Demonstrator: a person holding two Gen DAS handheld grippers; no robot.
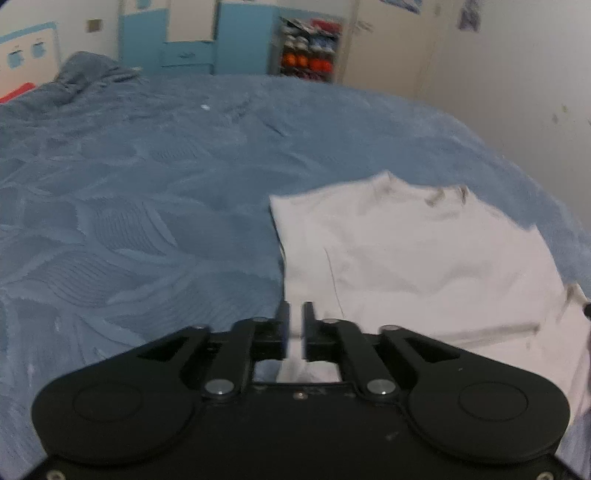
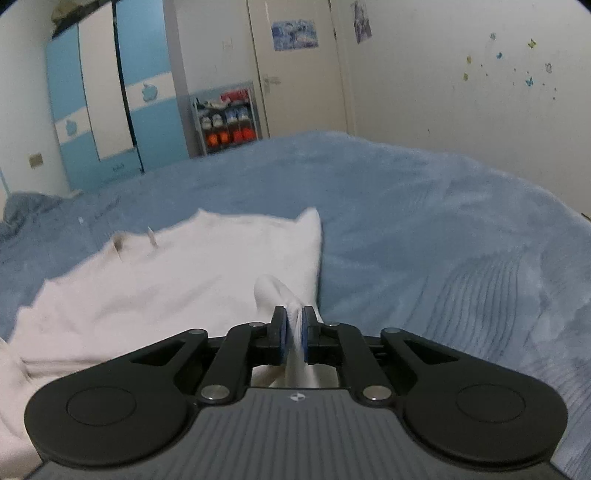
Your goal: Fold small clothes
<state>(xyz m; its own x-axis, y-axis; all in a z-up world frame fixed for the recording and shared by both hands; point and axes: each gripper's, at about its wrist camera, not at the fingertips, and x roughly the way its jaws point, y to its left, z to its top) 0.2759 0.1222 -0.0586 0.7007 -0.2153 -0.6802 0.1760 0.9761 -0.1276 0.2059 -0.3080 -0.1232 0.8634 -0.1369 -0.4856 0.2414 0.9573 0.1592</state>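
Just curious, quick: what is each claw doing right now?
Left gripper: nearly closed over the white garment edge; grip cannot be told.
Right gripper: closed, pinching the garment's white fabric.

You've got dim, flat indoor light w/ a bluish cast, no glare, only faint shadows. Both views are soft; motion blur smears the white garment (image 1: 417, 258) edges. Fisheye bends the bedspread (image 2: 424, 229) beyond it; corners vignette black.

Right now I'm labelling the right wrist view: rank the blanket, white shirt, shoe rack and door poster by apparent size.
1. blanket
2. white shirt
3. shoe rack, far off, so its true size is unsure
4. poster, equally distant
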